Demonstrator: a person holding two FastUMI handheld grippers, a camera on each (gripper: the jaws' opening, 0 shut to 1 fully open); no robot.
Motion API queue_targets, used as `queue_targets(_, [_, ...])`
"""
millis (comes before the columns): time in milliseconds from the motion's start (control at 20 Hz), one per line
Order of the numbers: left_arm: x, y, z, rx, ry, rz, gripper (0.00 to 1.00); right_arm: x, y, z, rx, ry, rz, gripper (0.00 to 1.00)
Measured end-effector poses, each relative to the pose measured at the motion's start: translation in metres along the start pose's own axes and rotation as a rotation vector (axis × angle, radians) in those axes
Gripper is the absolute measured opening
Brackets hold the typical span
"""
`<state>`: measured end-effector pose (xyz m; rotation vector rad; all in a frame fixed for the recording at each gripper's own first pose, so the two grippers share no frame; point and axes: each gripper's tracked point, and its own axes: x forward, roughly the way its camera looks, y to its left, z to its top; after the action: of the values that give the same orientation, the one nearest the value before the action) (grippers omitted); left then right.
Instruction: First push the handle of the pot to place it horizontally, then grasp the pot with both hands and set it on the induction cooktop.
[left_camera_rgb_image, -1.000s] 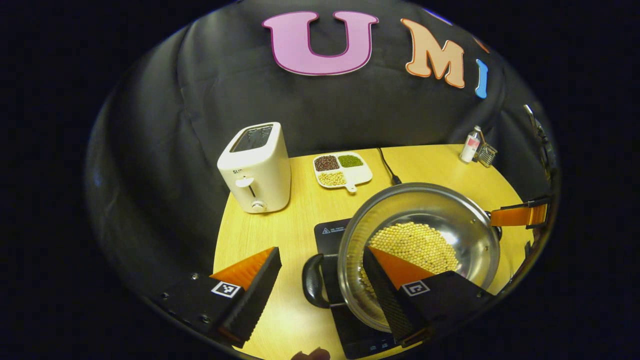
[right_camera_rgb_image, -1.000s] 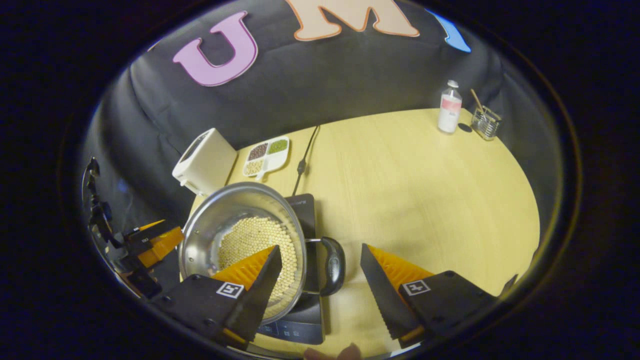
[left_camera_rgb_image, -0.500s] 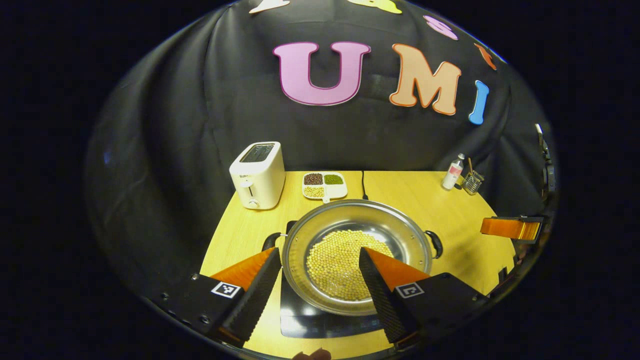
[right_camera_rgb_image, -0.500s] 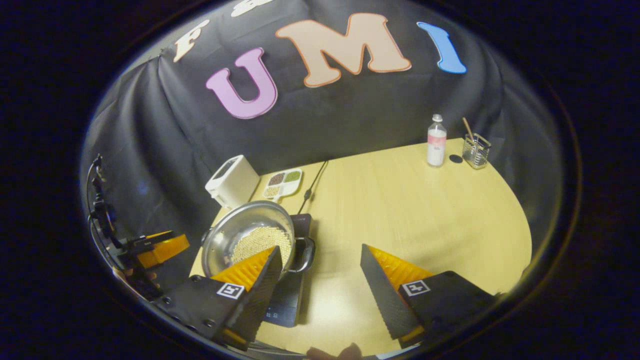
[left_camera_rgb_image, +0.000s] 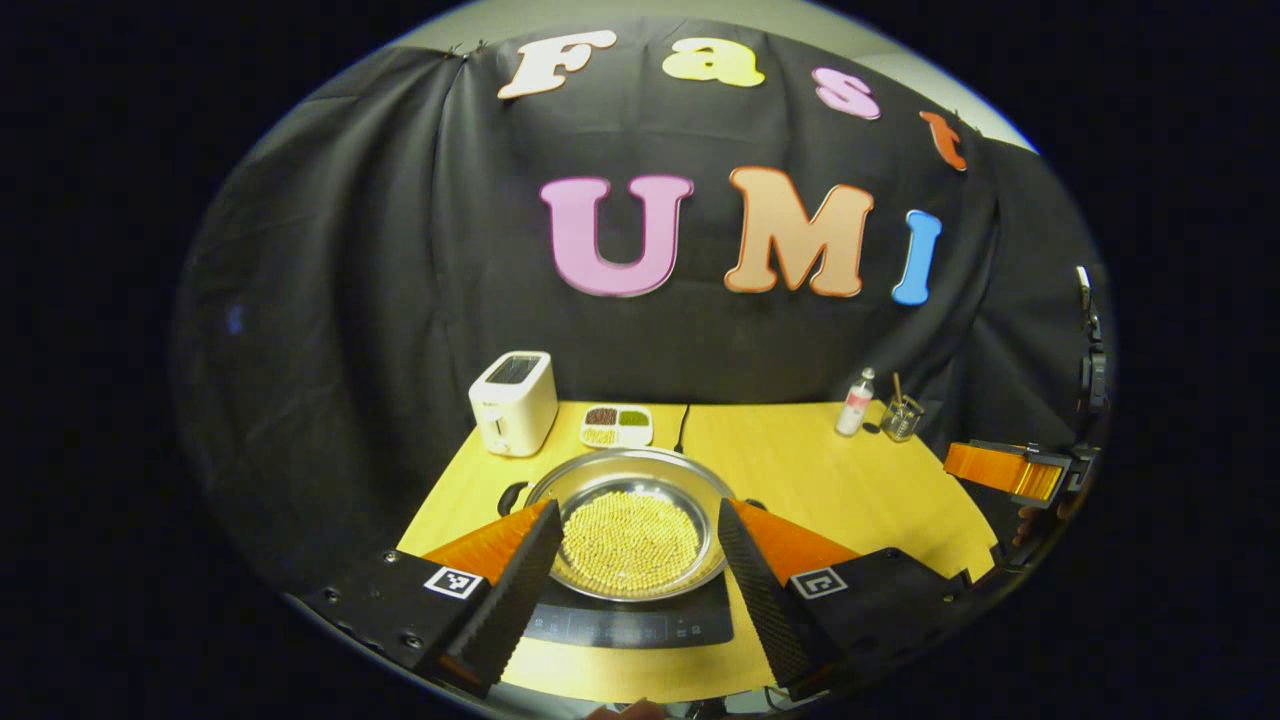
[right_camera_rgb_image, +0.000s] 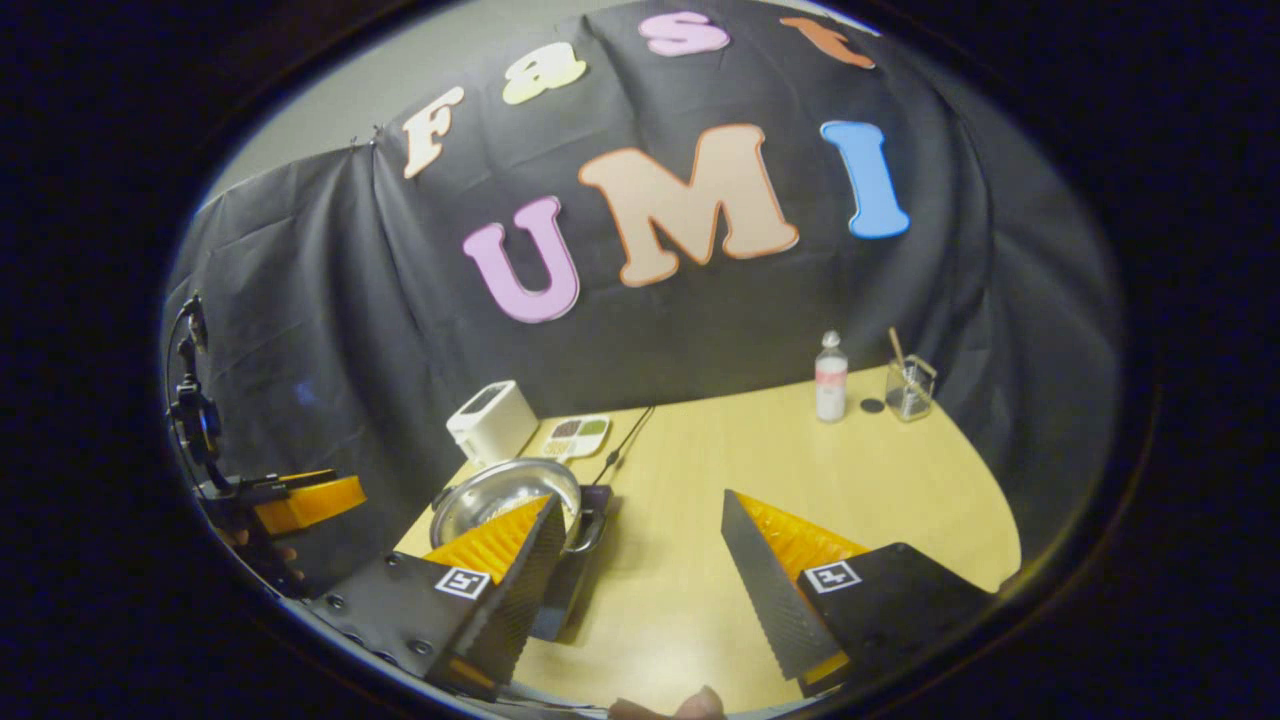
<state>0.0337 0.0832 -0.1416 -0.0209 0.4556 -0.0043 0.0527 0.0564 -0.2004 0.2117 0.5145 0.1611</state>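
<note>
Both grippers have pulled back and up from the pot since a second ago, so the whole booth now opens out ahead of them. Largest is the yellow table (left_camera_rgb_image: 850, 490), with the black induction cooktop (left_camera_rgb_image: 625, 625) near its front edge. On the cooktop sits the steel pot (left_camera_rgb_image: 630, 500), upright and holding pale beans (left_camera_rgb_image: 628, 542); its dark side handle (left_camera_rgb_image: 512, 494) points left in the left gripper view, so the handle-to-handle axis runs across the table, though the far handle is hard to make out. The left gripper (left_camera_rgb_image: 632, 580) hangs wide apart, grasping nothing, and so does the right gripper (right_camera_rgb_image: 640, 585). Behind the pot stand a white toaster (left_camera_rgb_image: 512, 402), a divided dish (left_camera_rgb_image: 617, 425) of grains, then a small bottle (left_camera_rgb_image: 856, 402) and a glass cup (left_camera_rgb_image: 902, 418)
</note>
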Motion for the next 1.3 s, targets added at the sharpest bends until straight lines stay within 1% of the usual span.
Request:
queue_targets(50, [-0.008, -0.009, 0.008, 0.013, -0.024, -0.013, 0.95, -0.012, -0.001, 0.011, 0.017, -0.031, -0.004, 0.92])
queue_targets(100, [-0.013, -0.016, 0.012, 0.024, -0.045, -0.025, 0.95, -0.022, -0.002, 0.02, 0.029, -0.061, -0.007, 0.97])
queue_targets(150, [-0.021, -0.02, 0.016, 0.031, -0.066, -0.034, 0.96, -0.031, -0.004, 0.027, 0.03, -0.09, -0.016, 0.92])
queue_targets(300, [-0.044, -0.029, 0.023, 0.023, -0.12, -0.058, 0.96, -0.069, -0.006, 0.044, 0.001, -0.172, -0.048, 0.92])
queue_targets(350, [-0.054, -0.034, 0.025, 0.023, -0.138, -0.066, 0.95, -0.085, -0.004, 0.047, -0.014, -0.2, -0.05, 0.97])
queue_targets(400, [-0.064, -0.037, 0.028, 0.024, -0.162, -0.073, 0.96, -0.1, -0.001, 0.051, -0.025, -0.224, -0.05, 0.97])
queue_targets(450, [-0.073, -0.04, 0.028, 0.026, -0.176, -0.078, 0.93, -0.115, 0.003, 0.051, -0.031, -0.244, -0.053, 0.97])
queue_targets(500, [-0.085, -0.042, 0.028, 0.027, -0.205, -0.086, 0.95, -0.129, 0.005, 0.05, -0.045, -0.265, -0.061, 0.97])
queue_targets(550, [-0.096, -0.046, 0.031, 0.022, -0.236, -0.093, 0.92, -0.14, 0.002, 0.051, -0.069, -0.287, -0.083, 0.97])
queue_targets(600, [-0.105, -0.05, 0.029, 0.01, -0.255, -0.105, 0.92, -0.152, -0.002, 0.05, -0.096, -0.295, -0.112, 0.97])
queue_targets(650, [-0.113, -0.056, 0.026, -0.005, -0.264, -0.124, 0.95, -0.164, 0.0, 0.046, -0.115, -0.295, -0.121, 0.97])
queue_targets(700, [-0.12, -0.059, 0.021, -0.016, -0.263, -0.13, 0.92, -0.171, 0.004, 0.044, -0.127, -0.293, -0.128, 0.97])
queue_targets(750, [-0.127, -0.056, 0.017, -0.018, -0.262, -0.124, 0.92, -0.177, 0.007, 0.044, -0.137, -0.297, -0.128, 0.92])
queue_targets(800, [-0.136, -0.052, 0.018, -0.014, -0.272, -0.112, 0.95, -0.181, 0.012, 0.048, -0.144, -0.312, -0.123, 0.92])
queue_targets(850, [-0.144, -0.048, 0.02, -0.005, -0.287, -0.101, 0.92, -0.185, 0.017, 0.054, -0.143, -0.333, -0.119, 0.92])
queue_targets(950, [-0.154, -0.041, 0.019, 0.018, -0.292, -0.071, 0.92, -0.187, 0.024, 0.059, -0.144, -0.36, -0.113, 0.92])
queue_targets(1000, [-0.158, -0.038, 0.018, 0.026, -0.294, -0.057, 0.95, -0.187, 0.026, 0.059, -0.156, -0.363, -0.108, 0.92])
queue_targets(1050, [-0.162, -0.036, 0.021, 0.029, -0.302, -0.047, 0.95, -0.187, 0.029, 0.059, -0.167, -0.365, -0.103, 0.92])
queue_targets(1100, [-0.164, -0.038, 0.025, 0.028, -0.311, -0.039, 0.92, -0.188, 0.031, 0.062, -0.179, -0.373, -0.098, 0.92])
queue_targets(1150, [-0.164, -0.04, 0.028, 0.023, -0.317, -0.033, 0.92, -0.189, 0.031, 0.066, -0.196, -0.375, -0.092, 0.92])
queue_targets(1200, [-0.162, -0.045, 0.027, 0.015, -0.314, -0.028, 0.95, -0.191, 0.027, 0.067, -0.216, -0.367, -0.094, 0.92])
queue_targets(1300, [-0.159, -0.062, 0.031, 0.005, -0.318, -0.04, 0.95, -0.196, 0.016, 0.072, -0.246, -0.371, -0.093, 0.93])
